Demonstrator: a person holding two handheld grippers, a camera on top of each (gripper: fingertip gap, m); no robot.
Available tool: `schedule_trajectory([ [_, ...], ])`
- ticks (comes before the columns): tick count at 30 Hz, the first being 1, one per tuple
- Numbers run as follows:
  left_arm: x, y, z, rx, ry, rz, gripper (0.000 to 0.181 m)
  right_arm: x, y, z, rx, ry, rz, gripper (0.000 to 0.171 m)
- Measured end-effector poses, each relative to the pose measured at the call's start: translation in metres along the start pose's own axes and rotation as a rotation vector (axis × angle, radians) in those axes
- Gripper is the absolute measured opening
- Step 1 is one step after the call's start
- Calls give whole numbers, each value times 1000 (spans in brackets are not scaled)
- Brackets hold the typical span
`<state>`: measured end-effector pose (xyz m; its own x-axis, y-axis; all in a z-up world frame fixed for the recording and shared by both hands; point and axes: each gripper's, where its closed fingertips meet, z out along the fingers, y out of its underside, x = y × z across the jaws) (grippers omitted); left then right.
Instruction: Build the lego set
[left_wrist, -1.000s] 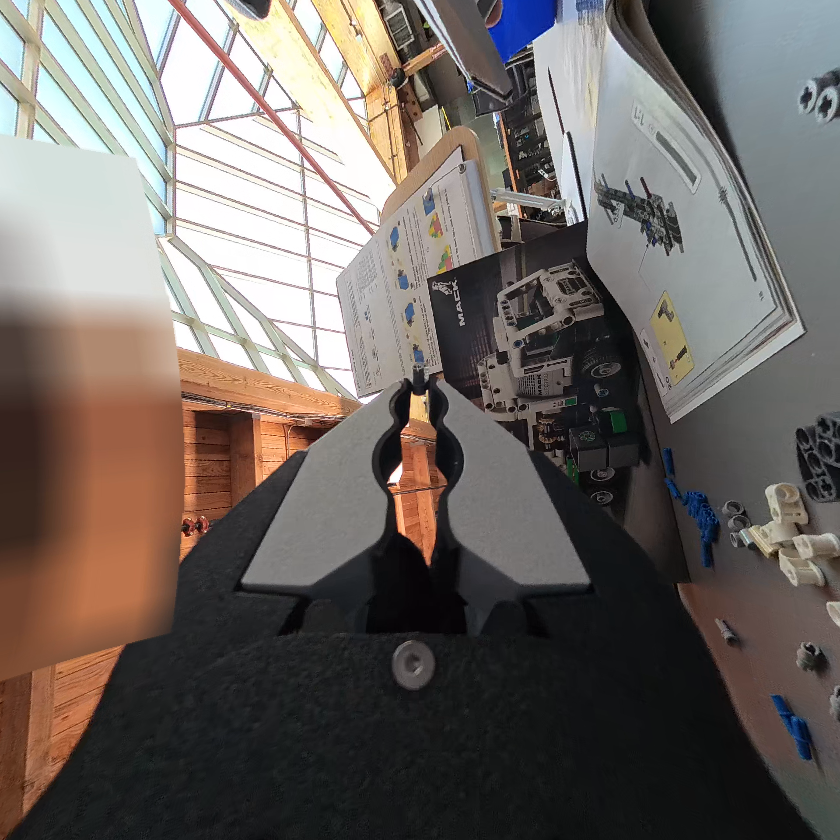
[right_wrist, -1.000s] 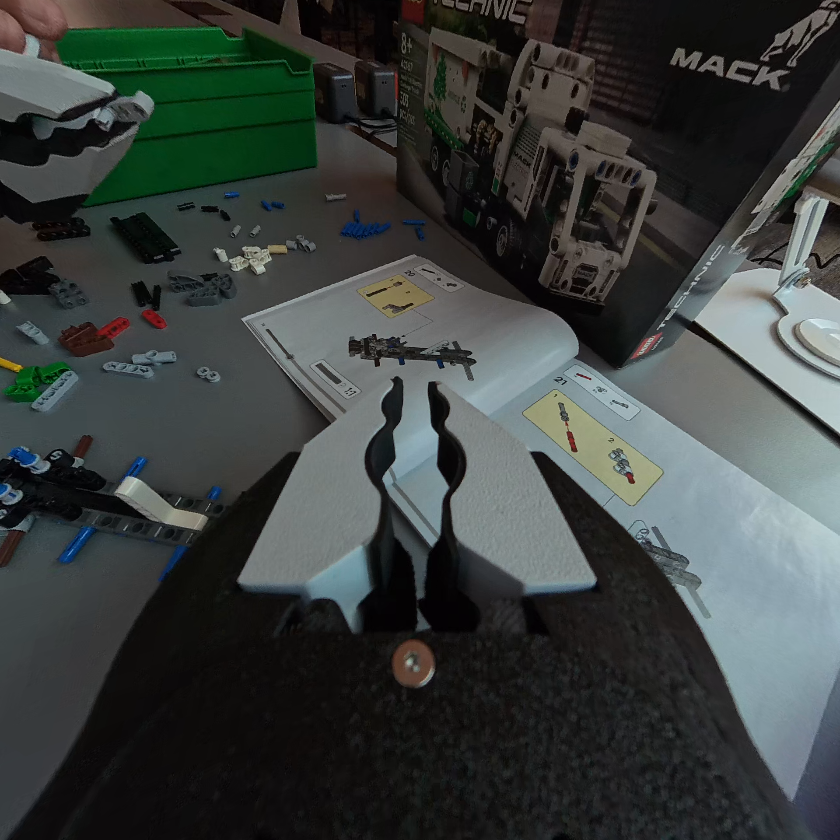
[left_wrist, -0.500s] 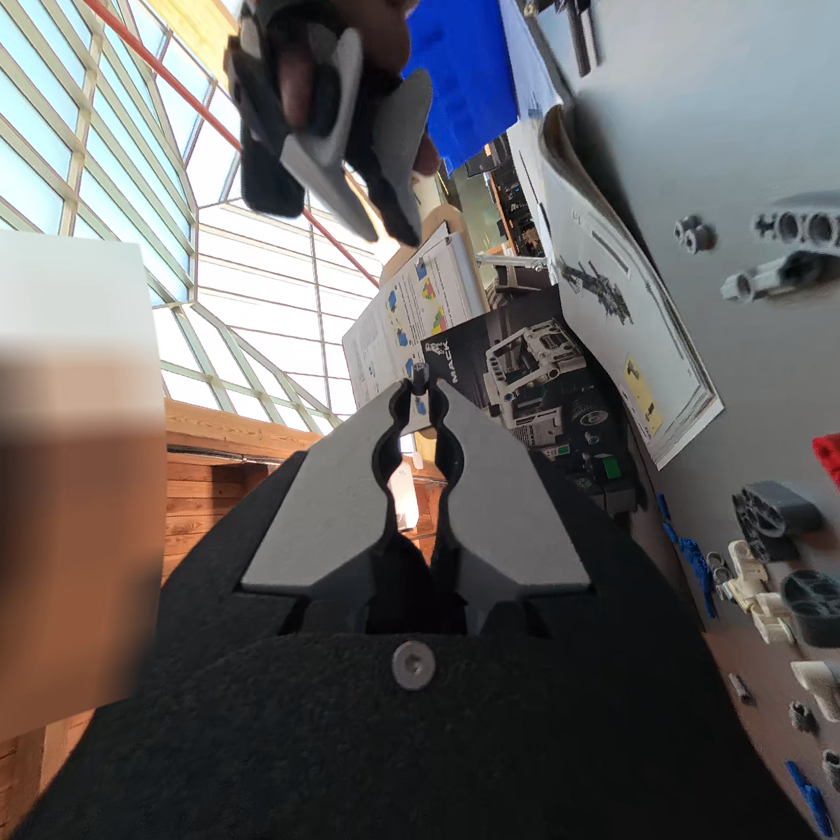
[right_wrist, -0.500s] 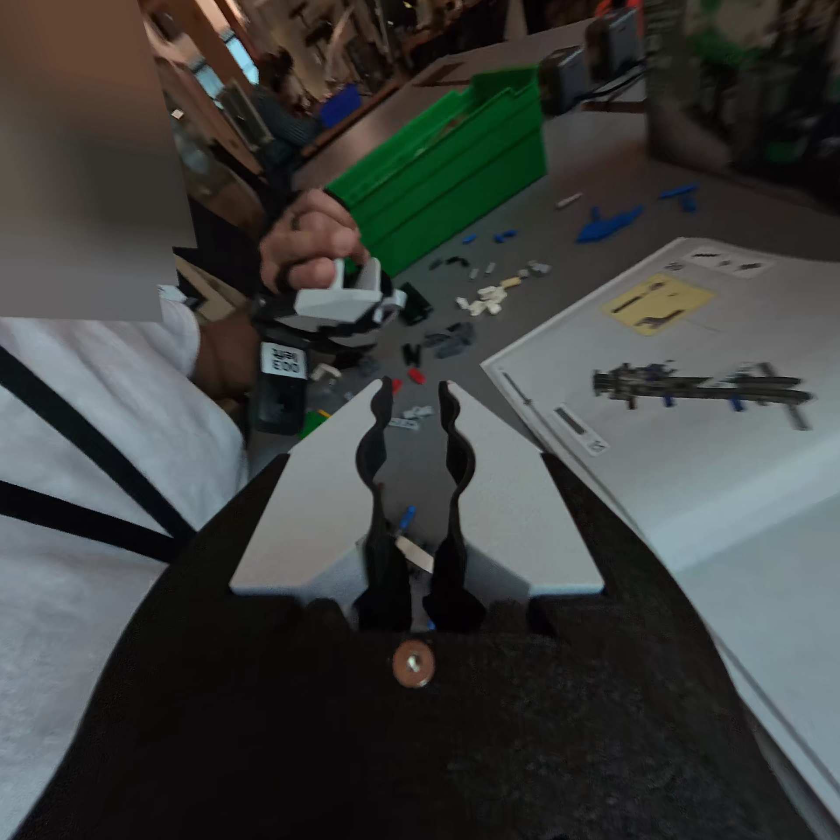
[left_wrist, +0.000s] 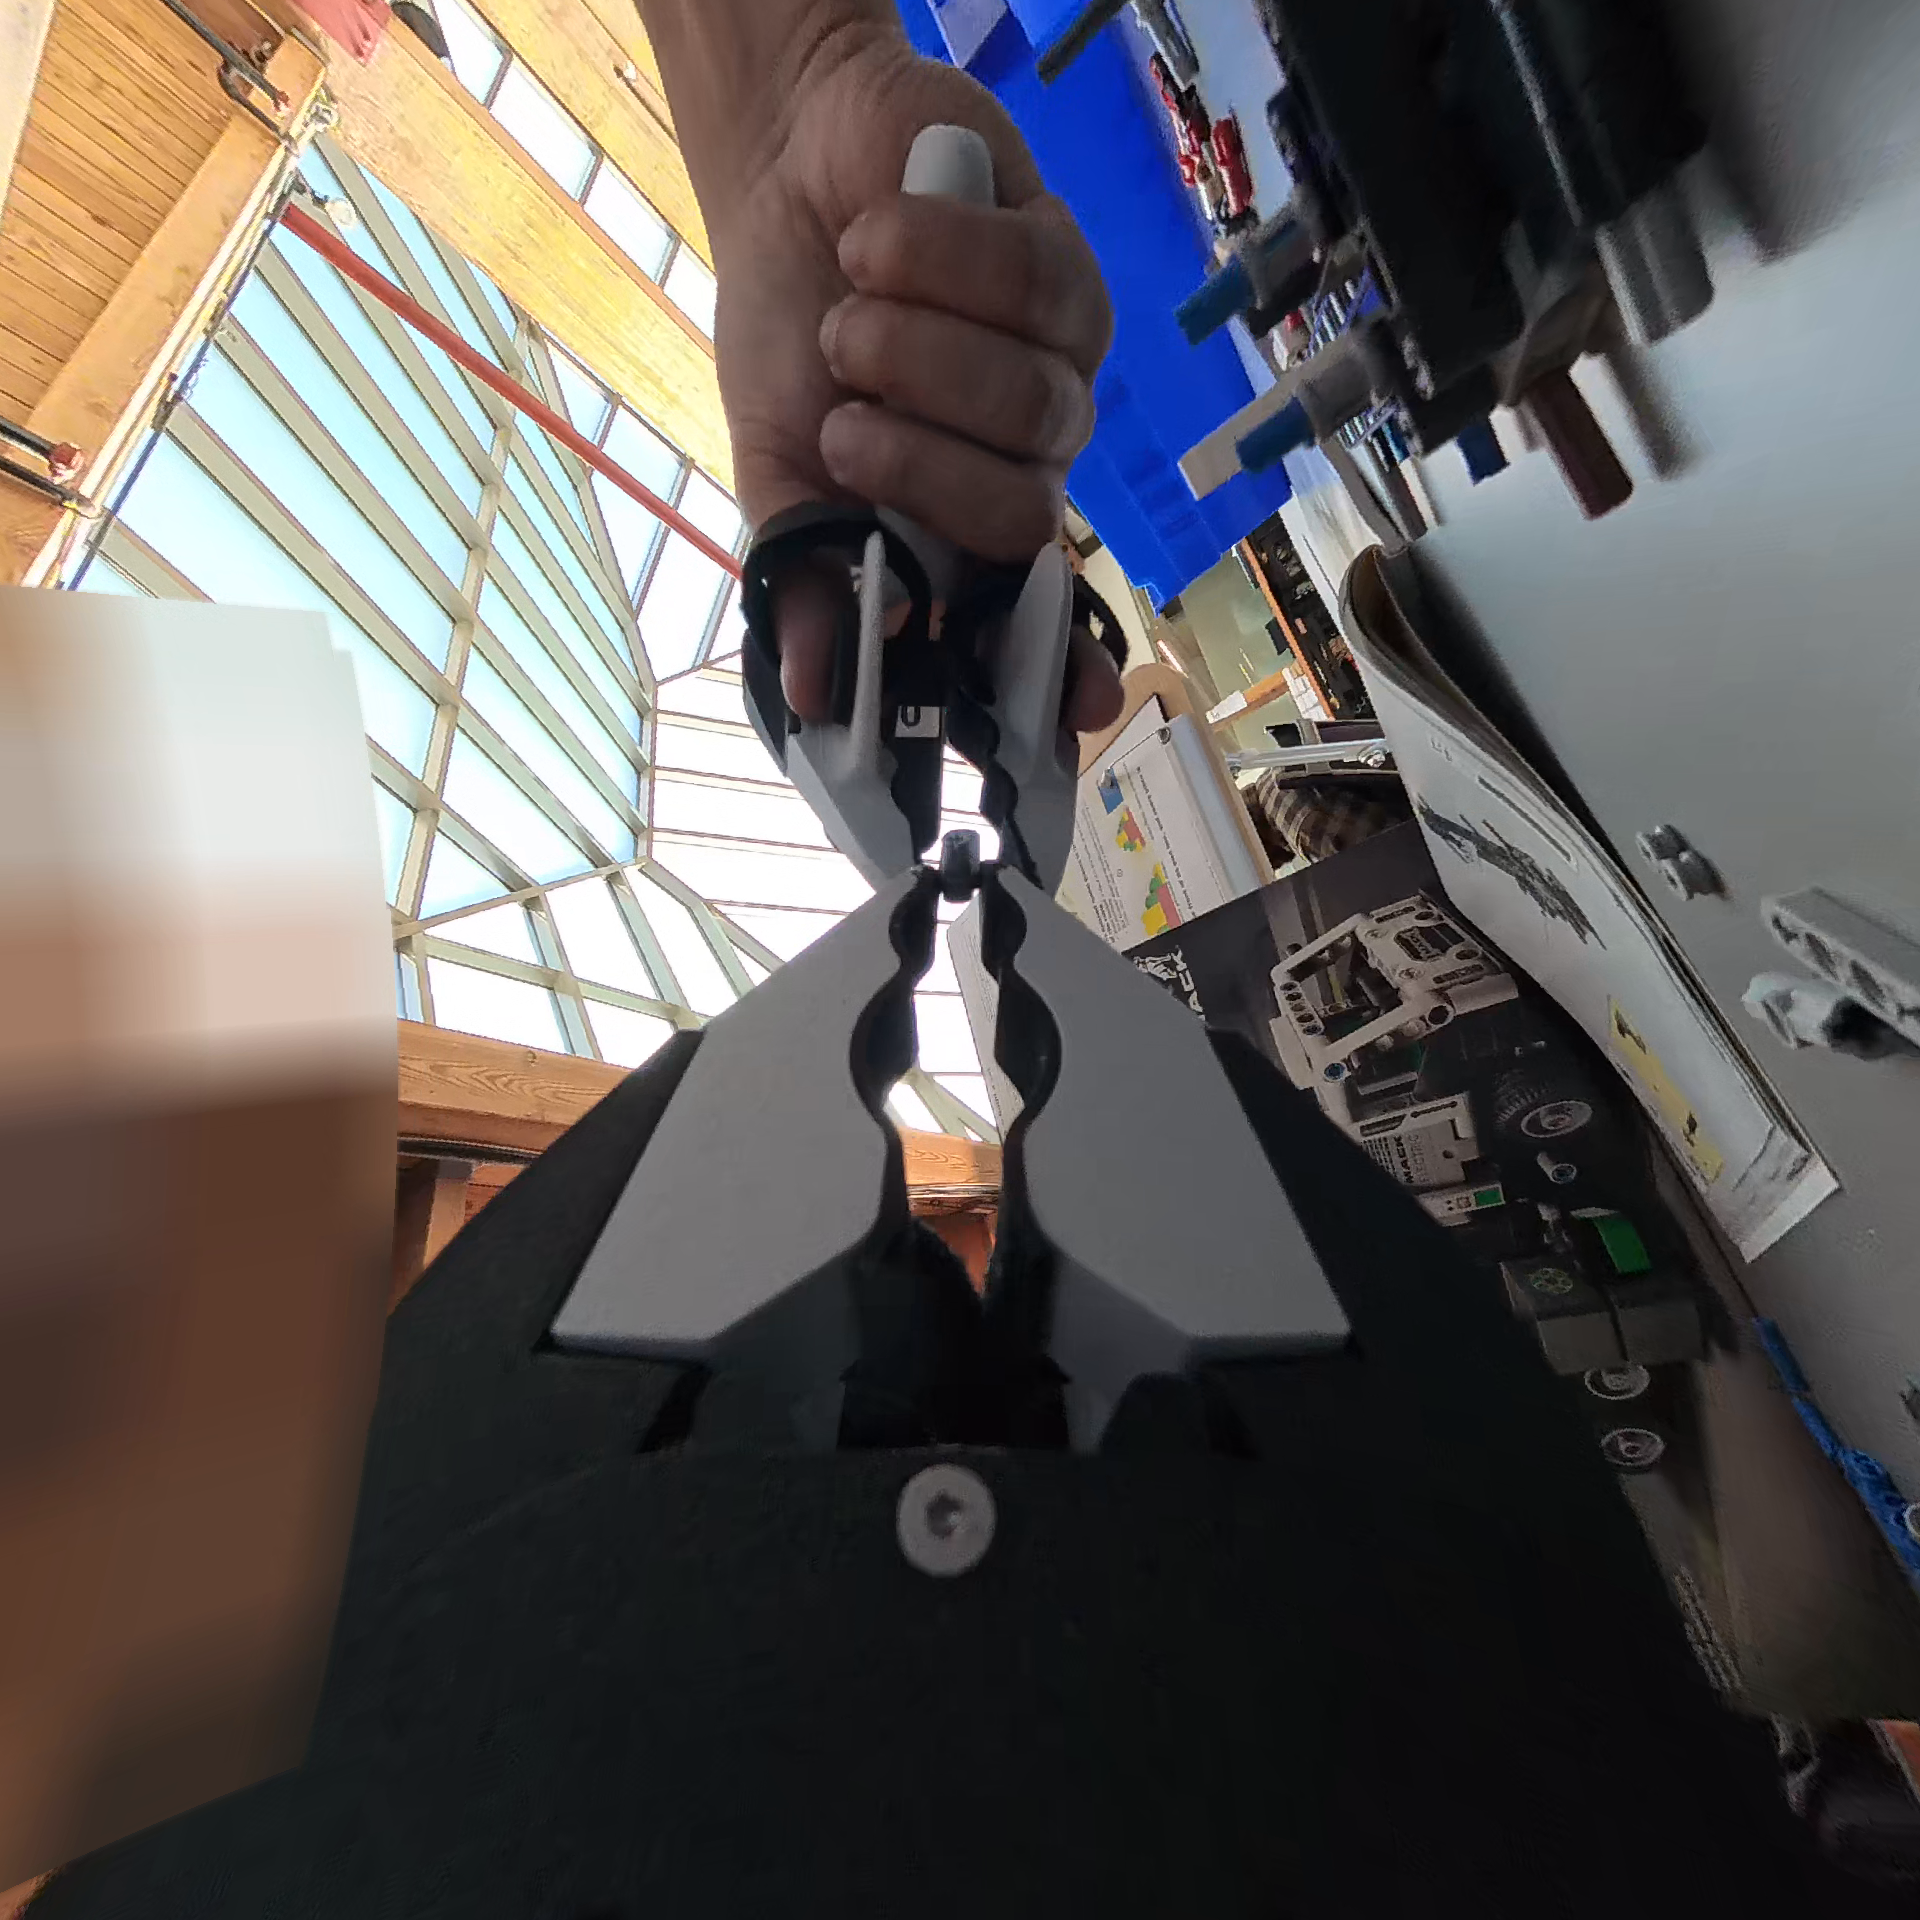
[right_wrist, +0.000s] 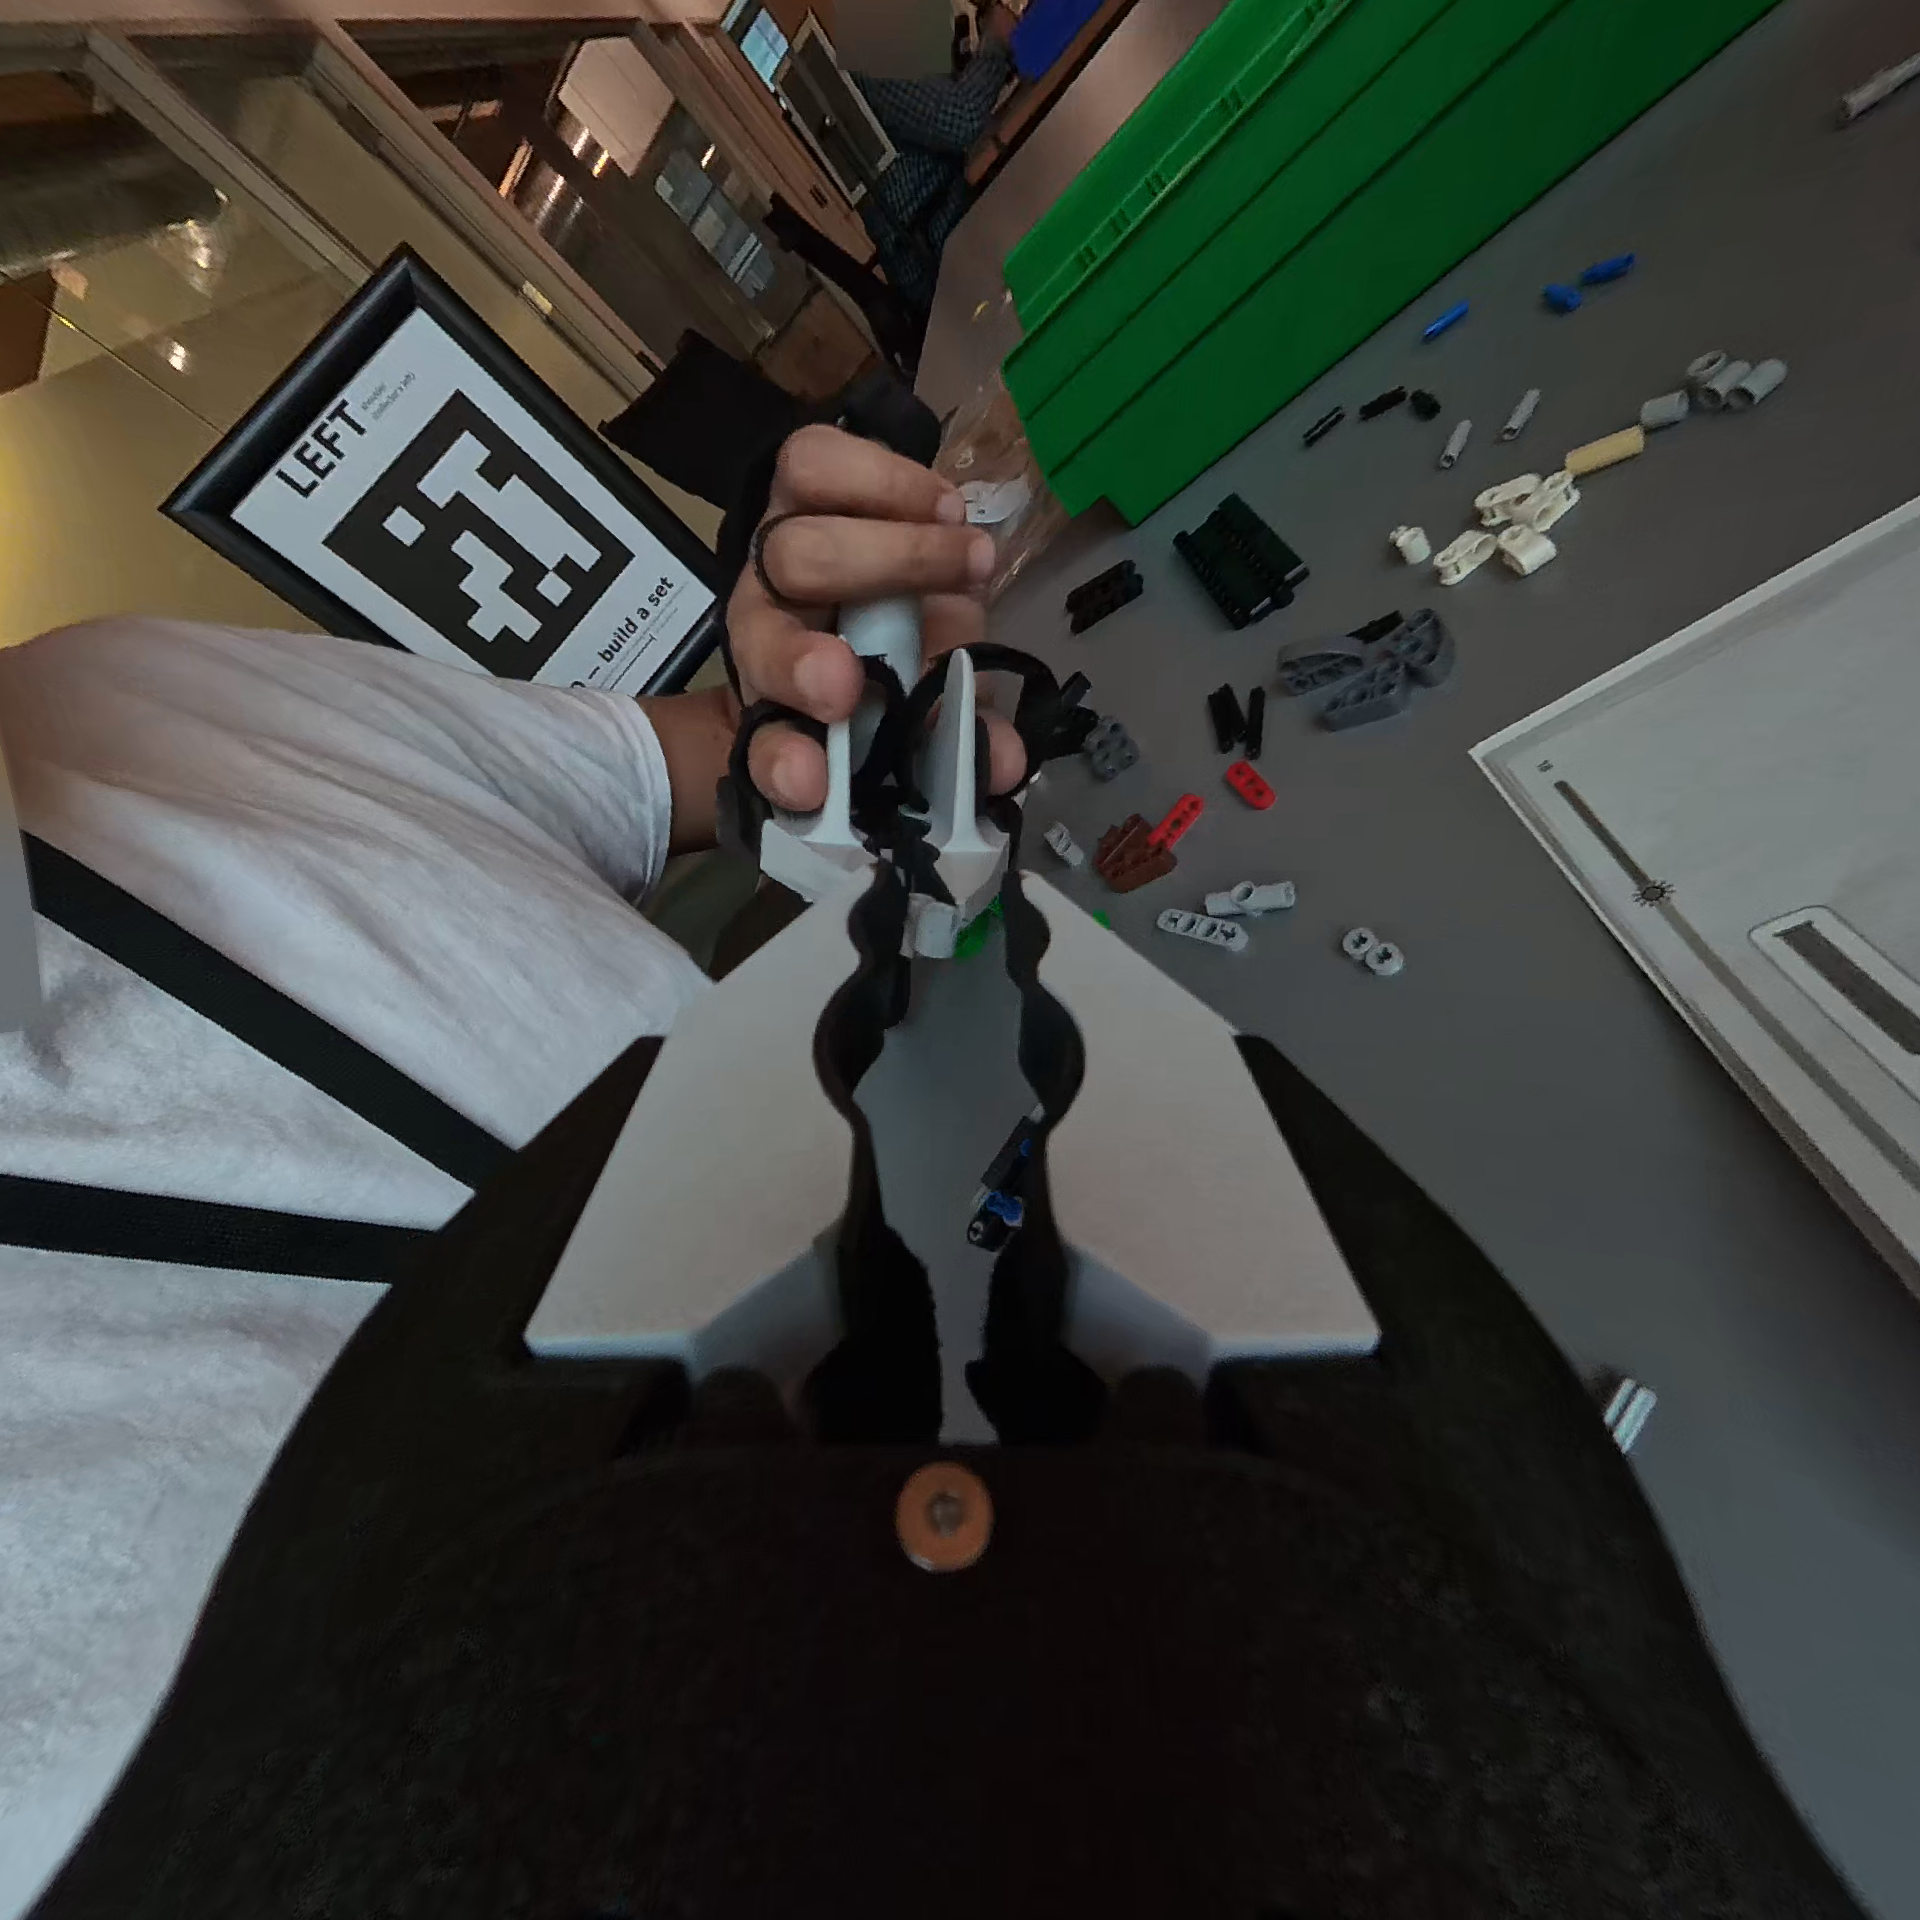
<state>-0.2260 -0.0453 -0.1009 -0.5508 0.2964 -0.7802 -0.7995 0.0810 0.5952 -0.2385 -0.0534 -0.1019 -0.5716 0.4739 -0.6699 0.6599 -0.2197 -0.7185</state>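
My left gripper (left_wrist: 956, 885) is shut on a small dark grey pin (left_wrist: 957, 860) held at its very tips, raised off the table. My right gripper (left_wrist: 961, 823), gripped by a hand, points tip to tip at it, its jaws open on either side of the pin. In the right wrist view, my right gripper (right_wrist: 951, 899) is open, and the left gripper (right_wrist: 914, 878) faces it with the small piece (right_wrist: 932, 928) between my right fingertips. The partly built assembly (left_wrist: 1455, 343) lies blurred on the grey table (right_wrist: 1507, 1195).
The open instruction booklet (right_wrist: 1714, 831) and the set's box (left_wrist: 1403, 1049) lie to the right. Loose grey, black, red and cream pieces (right_wrist: 1361, 665) are scattered on the table. Green bins (right_wrist: 1299, 208) and a blue bin (left_wrist: 1132, 312) stand farther off. A framed sign (right_wrist: 457, 520) stands on the left. My left and right fingertips are right by each other.
My right gripper has swung left from over the booklet to face the left gripper, and the two now meet tip to tip. The left gripper has kept hold of the pin.
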Motion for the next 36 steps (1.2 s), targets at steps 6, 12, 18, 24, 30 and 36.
schedule_trajectory([
  [6,-8,-4,0,0,-21,36,5,-13,6,-5,-16,-100,46,7],
  [12,-12,-1,3,-36,-27,11,5,-17,6,-10,-1,-123,30,3],
  [18,-19,32,5,-158,2,-447,25,-13,-9,-27,83,-17,-155,3],
  [24,-25,28,16,-13,289,-1635,25,-24,-29,-40,226,67,-400,4],
  [30,-32,15,20,132,521,-2218,34,-28,-24,-32,221,16,-404,4],
  [36,-20,13,17,141,589,-2303,14,-24,-20,-27,194,22,-412,4],
])
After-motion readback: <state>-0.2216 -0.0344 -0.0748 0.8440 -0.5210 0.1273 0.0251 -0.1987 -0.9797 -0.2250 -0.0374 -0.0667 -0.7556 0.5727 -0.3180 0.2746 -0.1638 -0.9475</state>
